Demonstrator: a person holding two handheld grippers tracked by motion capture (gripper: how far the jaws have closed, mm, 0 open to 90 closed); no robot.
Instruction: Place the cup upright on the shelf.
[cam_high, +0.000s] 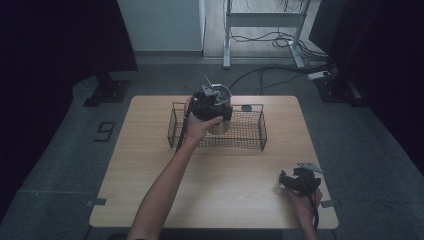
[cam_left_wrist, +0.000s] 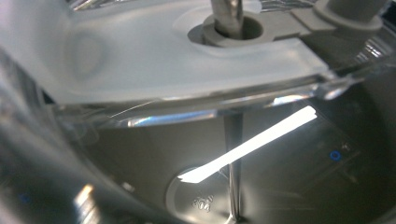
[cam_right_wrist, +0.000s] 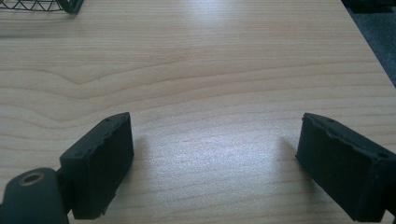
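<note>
**Container upright at the basket, left claw right on it**

My left claw (cam_high: 210, 107) is at the clear, round plastic container with a pale lid and a central metal shaft (cam_high: 219, 111), which stands in or just over the black wire-mesh basket (cam_high: 250, 132) at the far middle of the light wooden worktop (cam_high: 150, 165). I cannot tell whether the container's base touches the mesh floor. From the left gripper view I look straight into its transparent wall: the pale lid (cam_left_wrist: 154, 56) crosses the top and the thin metal shaft (cam_left_wrist: 233, 154) runs vertically, so the long axis is upright. That view is so close that the jaws are out of sight, and I cannot tell whether this claw is clamped on the container or merely against it.

My right claw (cam_high: 295, 179) sits at the near right corner of the worktop, well apart from the basket, jaws spread wide over bare wood with nothing between them. The left is clearly the nearer one, so I judge the next move is its own: straight up or down along that shaft.
</note>
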